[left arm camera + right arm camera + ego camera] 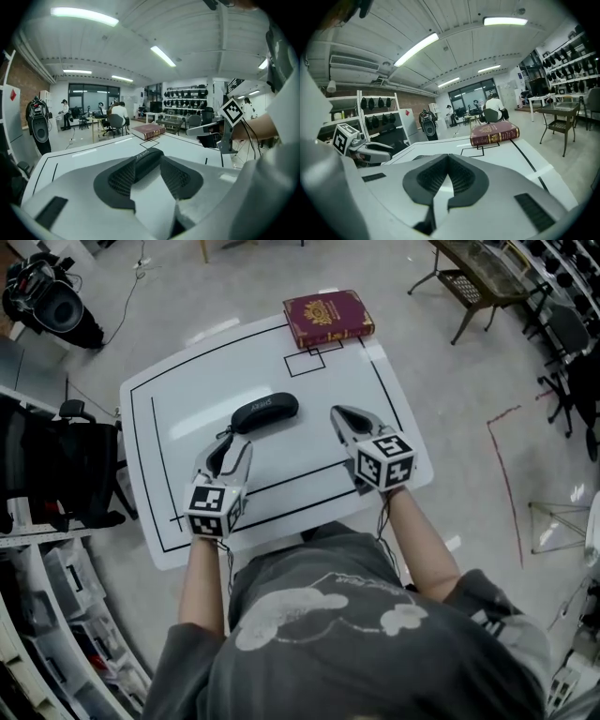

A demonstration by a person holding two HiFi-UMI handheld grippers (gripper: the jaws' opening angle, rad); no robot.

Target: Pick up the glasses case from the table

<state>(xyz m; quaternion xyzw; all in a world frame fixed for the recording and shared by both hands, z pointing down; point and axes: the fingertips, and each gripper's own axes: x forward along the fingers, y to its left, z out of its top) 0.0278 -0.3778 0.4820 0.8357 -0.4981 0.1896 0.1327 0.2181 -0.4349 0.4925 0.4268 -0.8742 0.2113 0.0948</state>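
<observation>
Aiming the left gripper [236,440] across the near left of the glossy white table [187,390], holding its ribbed dark pads a little apart and empty, seemingly lining up for a grab. Finding the glasses case [265,412] lying flat just beyond those tips, mid-table, not yet gripped: a smooth, black, rounded oblong shell. Holding the right gripper [339,414] just right of the case, jaw tips pressed together on nothing, apparently idling as a spare. Ignoring the maroon, gilt-stamped hardback book [328,317] at the far edge, being no part of the job.
</observation>
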